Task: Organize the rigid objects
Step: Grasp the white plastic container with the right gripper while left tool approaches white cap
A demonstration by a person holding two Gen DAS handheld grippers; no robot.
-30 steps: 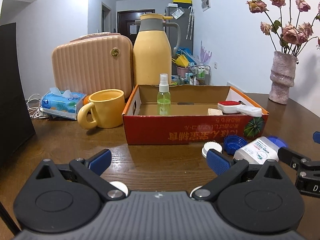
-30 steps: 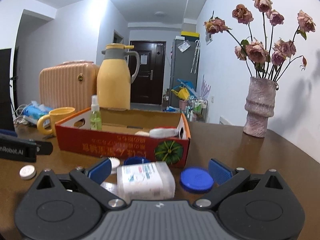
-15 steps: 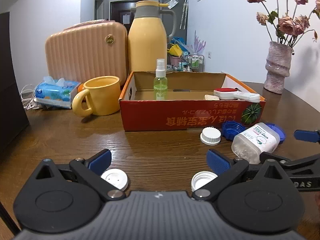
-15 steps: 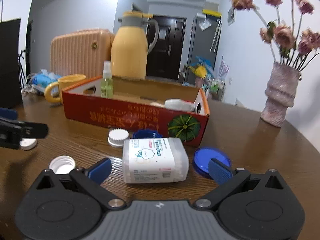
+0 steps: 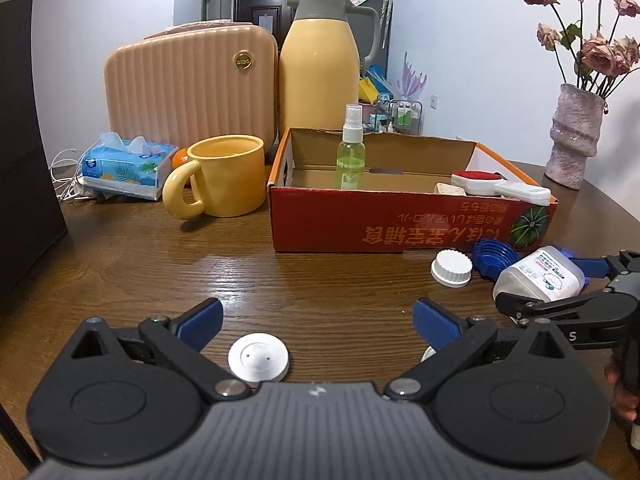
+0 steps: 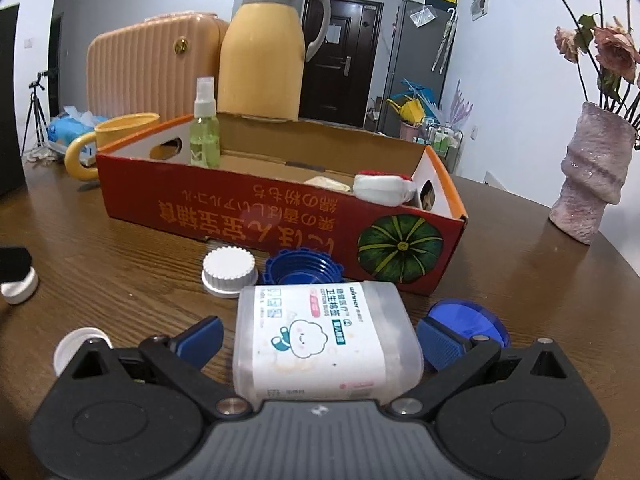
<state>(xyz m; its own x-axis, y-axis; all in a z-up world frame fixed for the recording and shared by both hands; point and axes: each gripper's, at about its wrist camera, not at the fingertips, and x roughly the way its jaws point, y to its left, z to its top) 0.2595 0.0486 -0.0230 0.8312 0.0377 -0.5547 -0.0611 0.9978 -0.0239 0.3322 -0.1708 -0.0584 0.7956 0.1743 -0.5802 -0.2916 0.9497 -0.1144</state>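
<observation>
A clear cotton-swab container lies on its side on the wooden table. My right gripper is open and straddles it, pads close on both sides. The left wrist view shows the same container at far right. My left gripper is open low over the table, with a flat white cap between its fingers near the left one. A second white cap is mostly hidden behind its right finger. The red cardboard box holds a green spray bottle and a red-and-white brush.
A ribbed white cap, nested blue caps and a blue lid lie before the box. Behind stand a yellow mug, yellow thermos, peach case, tissue pack and flower vase.
My right gripper has moved forward and down, so the swab container now lies between its fingers. My left gripper has shifted, and the flat white cap sits further in between its fingers.
</observation>
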